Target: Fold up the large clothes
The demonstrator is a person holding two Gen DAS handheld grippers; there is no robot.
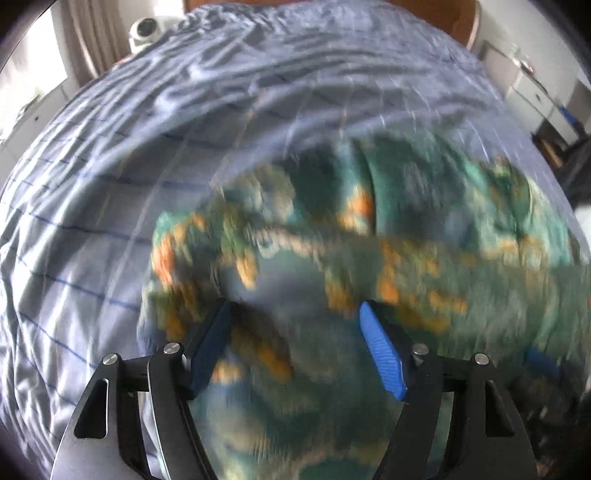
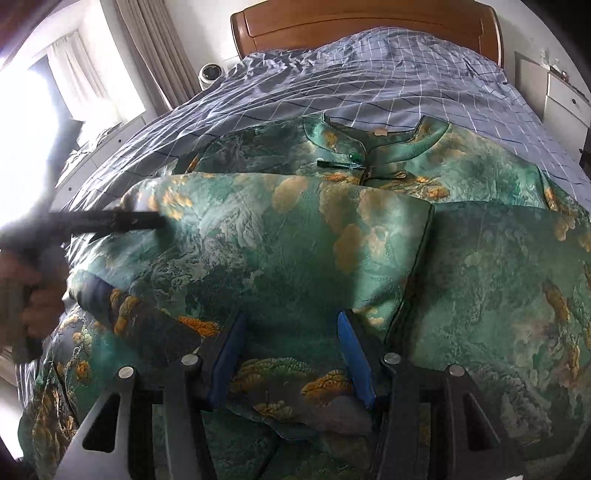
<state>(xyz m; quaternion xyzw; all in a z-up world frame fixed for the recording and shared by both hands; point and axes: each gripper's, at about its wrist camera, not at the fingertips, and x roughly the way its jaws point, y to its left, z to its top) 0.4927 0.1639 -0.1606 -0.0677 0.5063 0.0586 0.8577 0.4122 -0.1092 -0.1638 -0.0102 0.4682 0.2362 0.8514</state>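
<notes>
A large green garment [image 2: 295,236] with orange and gold landscape print lies on the bed, collar [image 2: 373,144] toward the headboard, both sleeves folded in across the chest. My right gripper [image 2: 291,332] is open just above the lower part of the garment, holding nothing. My left gripper [image 1: 295,317] is open over the garment's left edge [image 1: 332,258], which is motion-blurred in the left wrist view. The left gripper also shows in the right wrist view [image 2: 155,220], a dark blurred bar at the left by the folded sleeve, held by a hand.
A blue-grey checked bedsheet [image 2: 369,74] covers the bed [image 1: 110,184]. A wooden headboard [image 2: 369,26] stands at the far end. A white dome camera [image 2: 210,74] sits at the far left by the curtains. White drawers [image 2: 565,96] stand at the right.
</notes>
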